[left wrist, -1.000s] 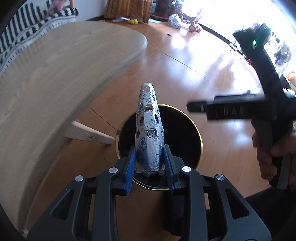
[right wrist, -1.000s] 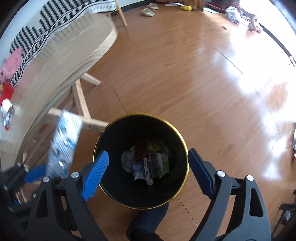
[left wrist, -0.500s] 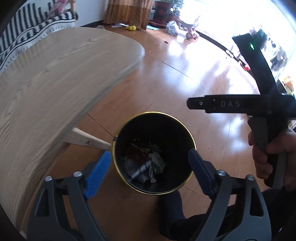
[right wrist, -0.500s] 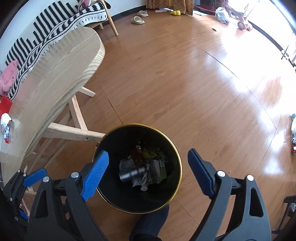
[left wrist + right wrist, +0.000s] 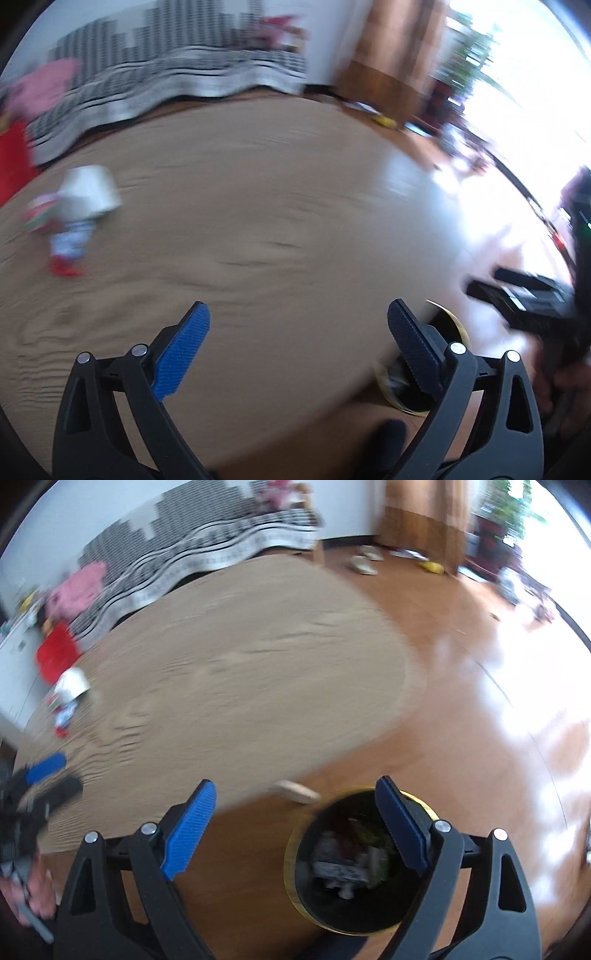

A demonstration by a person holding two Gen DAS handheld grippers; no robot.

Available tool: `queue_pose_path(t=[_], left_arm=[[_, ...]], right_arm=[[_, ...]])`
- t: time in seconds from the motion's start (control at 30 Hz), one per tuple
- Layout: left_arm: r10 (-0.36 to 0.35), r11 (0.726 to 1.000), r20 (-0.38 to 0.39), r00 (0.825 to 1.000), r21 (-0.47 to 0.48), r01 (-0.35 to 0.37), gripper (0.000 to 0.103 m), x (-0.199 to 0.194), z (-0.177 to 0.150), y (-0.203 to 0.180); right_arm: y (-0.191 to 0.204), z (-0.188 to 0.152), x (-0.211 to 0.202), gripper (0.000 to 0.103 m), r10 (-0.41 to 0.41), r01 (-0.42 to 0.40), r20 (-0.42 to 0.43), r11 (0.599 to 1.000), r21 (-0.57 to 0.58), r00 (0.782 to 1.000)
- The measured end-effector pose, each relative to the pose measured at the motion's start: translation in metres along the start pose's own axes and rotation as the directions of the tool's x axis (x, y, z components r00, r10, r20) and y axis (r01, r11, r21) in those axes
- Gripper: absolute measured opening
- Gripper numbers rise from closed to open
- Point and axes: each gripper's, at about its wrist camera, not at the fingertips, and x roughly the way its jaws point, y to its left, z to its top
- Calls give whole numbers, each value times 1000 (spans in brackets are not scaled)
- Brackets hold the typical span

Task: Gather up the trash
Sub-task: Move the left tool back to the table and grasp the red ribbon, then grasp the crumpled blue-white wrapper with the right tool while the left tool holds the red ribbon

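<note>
Both views are blurred by motion. My left gripper (image 5: 297, 343) hangs over the wooden table (image 5: 258, 221), its jaws still opening wide with nothing between them. Far left on the table lies a small heap of trash: a white paper piece (image 5: 88, 192) and a crumpled wrapper (image 5: 68, 243). The same trash heap (image 5: 68, 698) shows in the right wrist view. My right gripper (image 5: 295, 823) is open and empty, above the floor by the table edge. The black bin with a gold rim (image 5: 332, 908) sits below its right finger, with wrappers inside. The bin rim (image 5: 458, 325) peeks past the table edge.
A red object (image 5: 55, 653) lies at the table's far left end. Behind the table stands a black-and-white striped sofa (image 5: 192, 561) with pink cloth (image 5: 77, 590). Shoes (image 5: 364, 565) and toys lie on the wooden floor (image 5: 480, 701). A foot in a dark sock (image 5: 384, 439) stands by the bin.
The left gripper let go of the blister pack, which fell into the bin. Both grippers then swung up and away from the bin toward the tabletop.
</note>
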Motion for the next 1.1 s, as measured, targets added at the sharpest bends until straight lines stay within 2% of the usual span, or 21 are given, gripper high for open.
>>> queue_pose_path(t=[0.13,0.27,0.43,0.67,0.77,0.83,0.87,0.9,0.97,1.1], left_arm=[[148,979,18,989,-141,-145,94,-10,10,96],[242,946,1,970,-223,-235,94,-9,8,168],[239,943,-8,971,-236,-234,94,11,8,205],[232,951,-37,972,-203,-235,93,32,13,218],[252,955,-13,968,-158,-251,75,34,14,222],[237,963,5,971,-132,-234,42,30,13,224],[227,967,10,974,-125,-224,33,28,11,224],[214,970,7,977,-123,-212,17,26,9,224],[201,973,2,980,-120,-199,8,21,5,225],[201,974,11,979,-105,-199,7,3,-8,224]], right_arm=[[75,14,17,85,68,-70,-26,991,-112,997],[134,21,32,85,104,-112,-55,977,-183,993],[195,25,52,85,128,-147,-88,955,-259,988],[235,28,74,85,154,-184,-124,941,-285,980],[247,31,81,85,168,-200,-132,936,-290,977],[256,34,88,85,177,-211,-139,932,-293,974],[257,34,89,85,178,-213,-143,931,-295,974],[261,35,92,85,181,-218,-146,930,-297,973],[271,37,98,85,189,-226,-148,927,-299,971],[292,46,112,85,218,-257,-157,920,-296,963]])
